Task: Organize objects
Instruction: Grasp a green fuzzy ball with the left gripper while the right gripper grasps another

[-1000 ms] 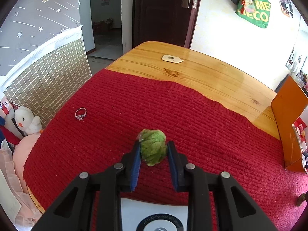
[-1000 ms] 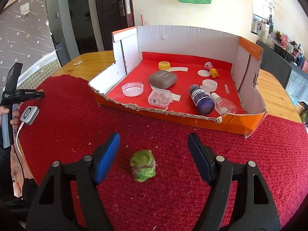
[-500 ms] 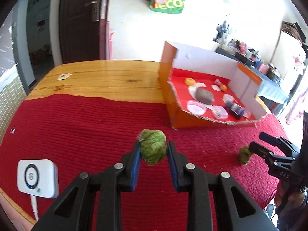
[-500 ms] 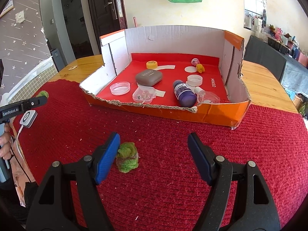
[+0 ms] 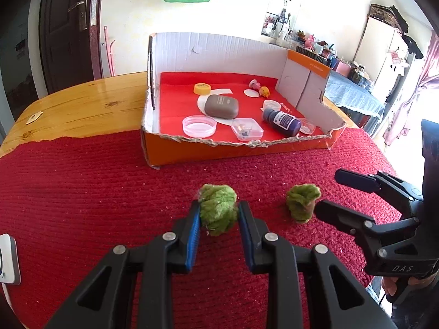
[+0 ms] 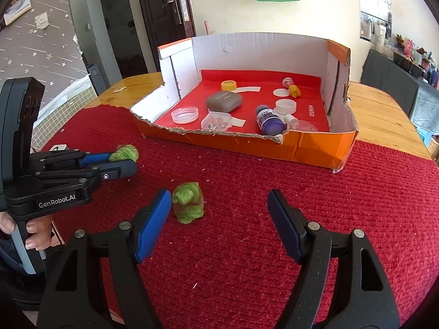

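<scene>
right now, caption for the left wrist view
Left gripper clamps a green felt ball near the cardboard box.

In the left wrist view a white device at the left edge is cut off, so only one side shows, and the right tool runs out of the picture at the right edge. The small things inside the clear plastic case in the cardboard box are too small to tell, and the print on the purple bottle cannot be read. The left tool covers part of the green ball it holds.
</scene>
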`<act>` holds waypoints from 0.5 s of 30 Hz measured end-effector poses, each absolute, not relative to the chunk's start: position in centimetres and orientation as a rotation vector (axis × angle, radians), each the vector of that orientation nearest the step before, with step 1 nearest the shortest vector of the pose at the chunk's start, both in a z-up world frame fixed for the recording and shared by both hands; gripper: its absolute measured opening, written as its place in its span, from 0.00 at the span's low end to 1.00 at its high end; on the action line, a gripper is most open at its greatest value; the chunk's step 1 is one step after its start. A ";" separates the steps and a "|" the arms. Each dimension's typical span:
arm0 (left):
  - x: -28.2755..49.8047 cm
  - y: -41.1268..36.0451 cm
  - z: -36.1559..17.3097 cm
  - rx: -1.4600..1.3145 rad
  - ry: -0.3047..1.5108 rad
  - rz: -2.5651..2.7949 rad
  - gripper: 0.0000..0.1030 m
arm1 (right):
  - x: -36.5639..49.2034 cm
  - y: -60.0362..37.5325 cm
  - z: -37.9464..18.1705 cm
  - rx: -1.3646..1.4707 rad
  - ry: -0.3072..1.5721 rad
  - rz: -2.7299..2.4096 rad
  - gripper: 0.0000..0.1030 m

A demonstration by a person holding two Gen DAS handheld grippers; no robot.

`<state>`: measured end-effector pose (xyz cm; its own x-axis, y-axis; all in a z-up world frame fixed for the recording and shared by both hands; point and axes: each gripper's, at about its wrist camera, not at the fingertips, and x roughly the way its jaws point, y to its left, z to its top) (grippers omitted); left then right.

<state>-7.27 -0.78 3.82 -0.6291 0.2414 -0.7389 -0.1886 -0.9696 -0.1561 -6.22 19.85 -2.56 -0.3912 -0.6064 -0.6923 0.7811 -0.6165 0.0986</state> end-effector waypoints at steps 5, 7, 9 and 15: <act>-7.4 0.1 3.2 -1.222 -0.091 2.602 0.27 | -5.9 19.0 -3.4 0.898 0.346 -2.051 0.70; -7.5 0.3 2.9 -1.220 -0.100 2.583 0.27 | -5.9 18.7 -3.6 0.897 0.355 -2.045 0.70; -7.6 0.6 2.6 -1.227 -0.099 2.573 0.27 | -5.9 18.5 -3.7 0.892 0.363 -2.041 0.69; -7.7 0.7 2.3 -1.218 -0.087 2.577 0.27 | -6.0 17.8 -4.4 0.903 0.388 -2.002 0.47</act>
